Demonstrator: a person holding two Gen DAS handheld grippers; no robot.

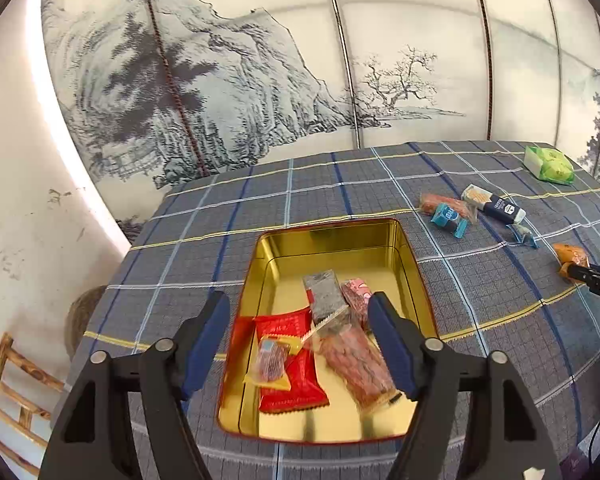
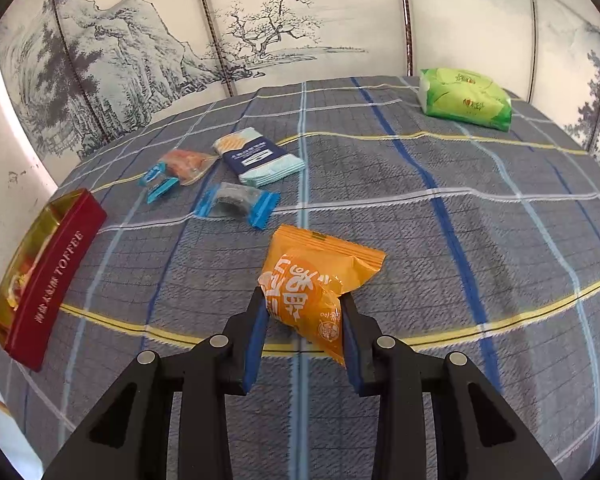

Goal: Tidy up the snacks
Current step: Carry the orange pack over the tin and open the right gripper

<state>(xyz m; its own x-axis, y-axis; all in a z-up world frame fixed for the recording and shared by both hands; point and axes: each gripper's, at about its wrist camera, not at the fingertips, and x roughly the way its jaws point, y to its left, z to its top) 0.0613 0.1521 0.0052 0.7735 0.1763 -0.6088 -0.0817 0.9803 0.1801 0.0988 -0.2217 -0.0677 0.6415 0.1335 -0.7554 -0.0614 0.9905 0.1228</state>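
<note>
A gold-lined red toffee tin (image 1: 332, 226) lies open on the checked tablecloth. Inside it are a red packet (image 1: 296, 384), a grey packet (image 1: 324, 296), a small clear packet (image 1: 272, 360) and a blurred pink packet (image 1: 356, 360). My left gripper (image 1: 300, 320) hovers open above the tin, its pads touching nothing. My right gripper (image 2: 304, 304) is shut on an orange snack packet (image 2: 316, 276), held just above the cloth to the right of the tin (image 2: 60, 264). The same packet (image 1: 572, 256) shows at the right edge of the left wrist view.
Loose on the cloth beyond the tin are a navy and white pack (image 2: 260, 156), a clear orange packet (image 2: 188, 164), two blue-ended candies (image 2: 238, 202) and, far right, a green pack (image 2: 466, 98). A painted screen stands behind the table. A wooden chair (image 1: 8, 392) stands at the left.
</note>
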